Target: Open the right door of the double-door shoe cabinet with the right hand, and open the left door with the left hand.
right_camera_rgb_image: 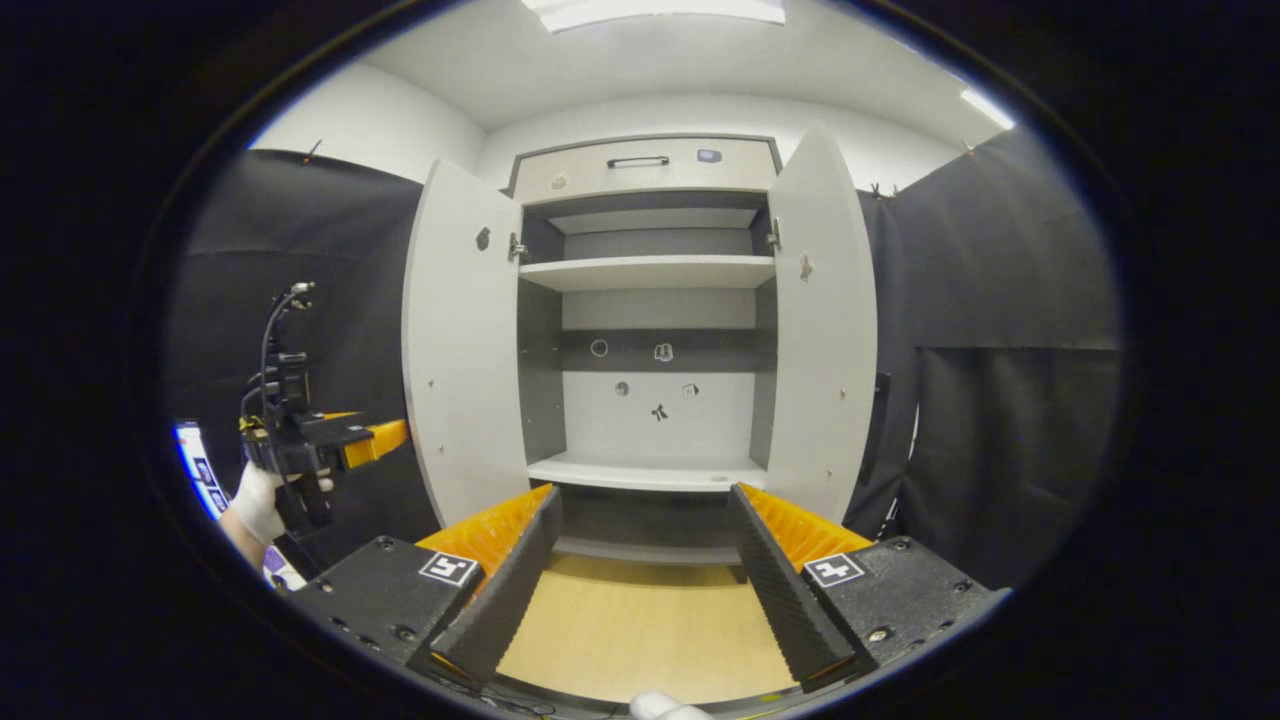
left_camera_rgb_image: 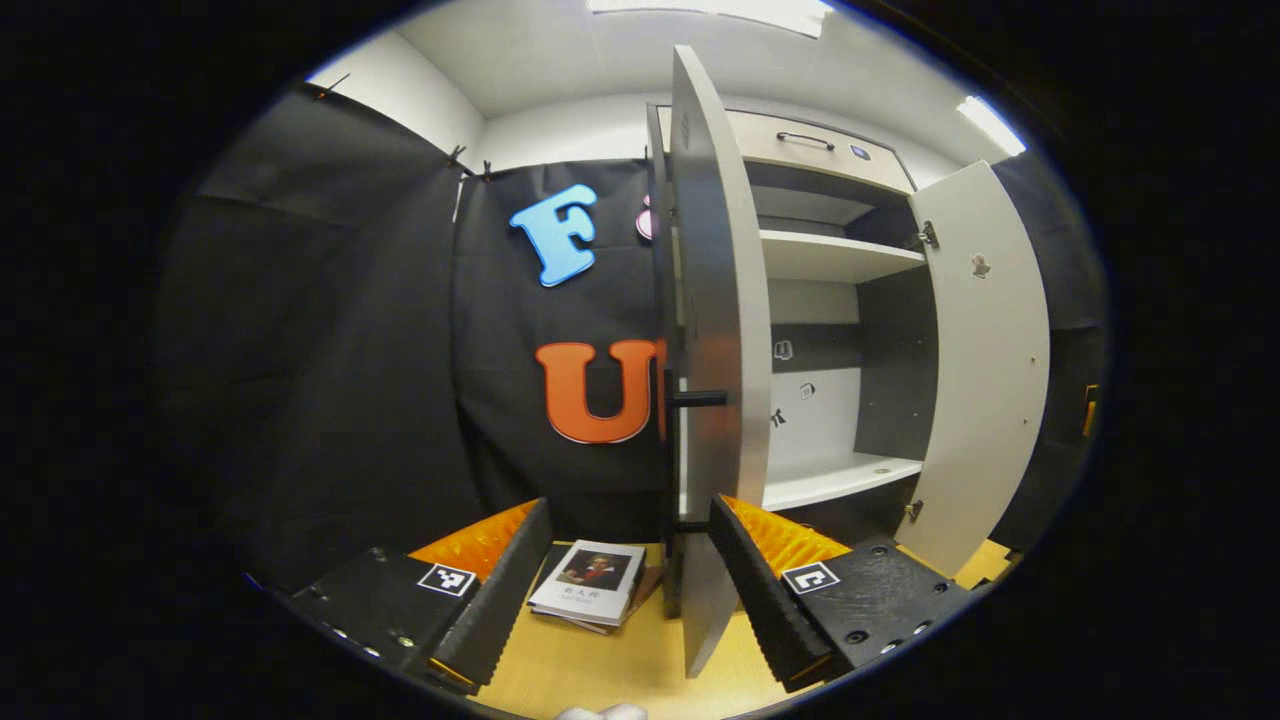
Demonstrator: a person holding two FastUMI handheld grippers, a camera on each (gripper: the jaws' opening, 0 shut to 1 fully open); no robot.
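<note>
Wooden floor (right_camera_rgb_image: 640, 630) under open shoe cabinet (right_camera_rgb_image: 650, 270)

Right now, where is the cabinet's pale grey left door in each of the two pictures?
Left gripper view: the pale grey left door stands edge-on at centre, swung open, its dark bar handle pointing left.
Right gripper view: the same door stands open, left of the shelves.
Shared landmark: the white upper shelf inside the cabinet.

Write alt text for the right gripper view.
A shoe cabinet stands with left door and right door swung wide, shelves bare. The open right gripper faces it; a gloved hand holds the left gripper beside the left door.
</note>
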